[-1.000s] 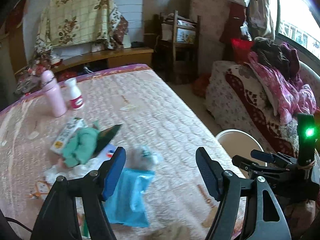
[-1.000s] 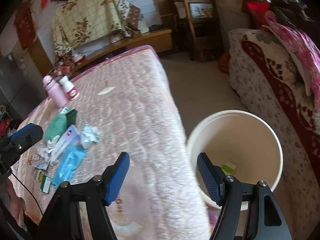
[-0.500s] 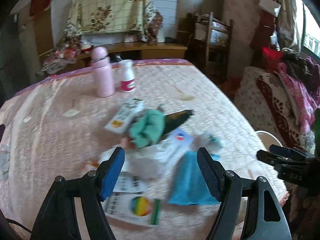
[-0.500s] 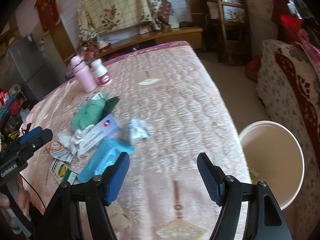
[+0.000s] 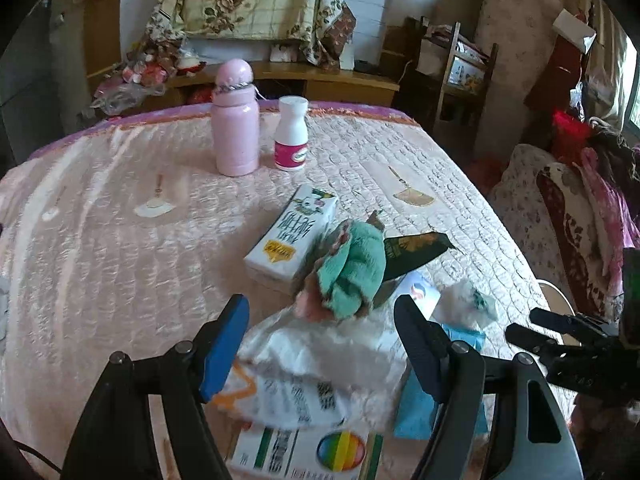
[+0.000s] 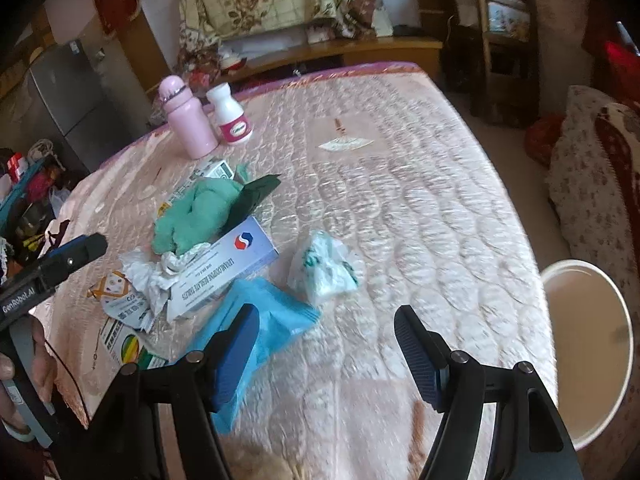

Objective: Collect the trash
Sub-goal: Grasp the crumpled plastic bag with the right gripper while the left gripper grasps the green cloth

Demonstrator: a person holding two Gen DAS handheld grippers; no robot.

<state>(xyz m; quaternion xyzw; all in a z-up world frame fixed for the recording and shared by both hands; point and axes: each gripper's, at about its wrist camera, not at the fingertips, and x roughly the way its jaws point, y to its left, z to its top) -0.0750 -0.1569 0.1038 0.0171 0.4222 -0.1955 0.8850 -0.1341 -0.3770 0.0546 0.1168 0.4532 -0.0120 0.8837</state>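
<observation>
Quilted pink bed [image 6: 420,208] carries the trash pile [image 6: 192,264] near its left edge. Both the left tool [image 5: 320,336] and right tool [image 6: 324,344] gape, released. Wrappers look light, soft, crinkly; pinch the crumpled tissue [image 5: 320,352] mid-bunch.

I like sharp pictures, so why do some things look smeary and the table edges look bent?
Left wrist view: the crumpled white paper near the left tool is smeared by motion, while the pink bottle looks sharp. Right wrist view: the quilted cover blurs toward the bucket. In both views the fisheye lens curves the edges and darkens the corners.
</observation>
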